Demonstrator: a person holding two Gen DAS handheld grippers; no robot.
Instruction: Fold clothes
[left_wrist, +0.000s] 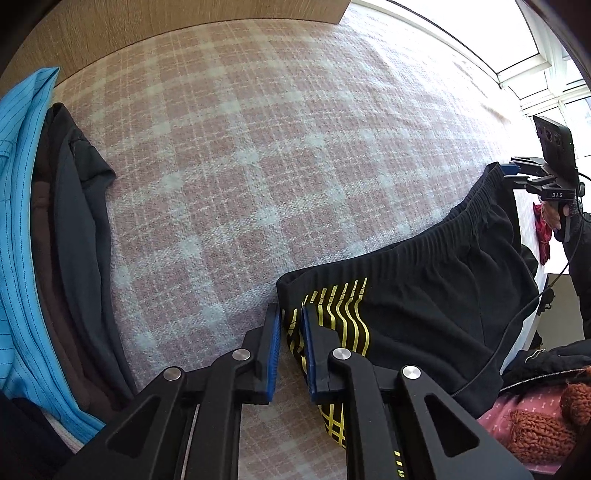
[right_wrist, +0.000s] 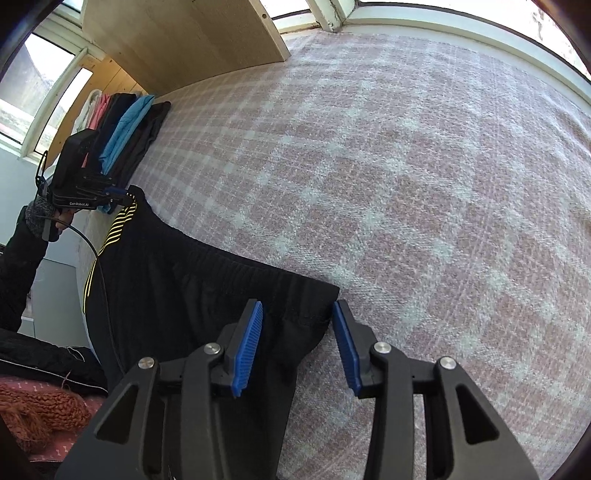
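With our left fingers (left_wrist: 291, 343) pinching the striped corner of the soft, limp black shorts (left_wrist: 424, 295) and our right fingers (right_wrist: 297, 347) spread over the waistband's three-o'clock end, we judge that end the best hold.

"DAS" in white on the black right gripper (left_wrist: 511, 176) body, right edge of frame; "GenRobot.AI" on the left gripper (right_wrist: 123, 197) body, left side.

Two black hand-held grippers: the left gripper (left_wrist: 291, 332) and right gripper (right_wrist: 297, 328) each have ribbed blue pads (right_wrist: 248, 345) and silver pivot screws (right_wrist: 212, 348). White lettering marks the housings. A black cable (right_wrist: 96, 254) trails. The person wears a black sleeve (right_wrist: 18, 266) with a grey knit cuff (right_wrist: 38, 214).
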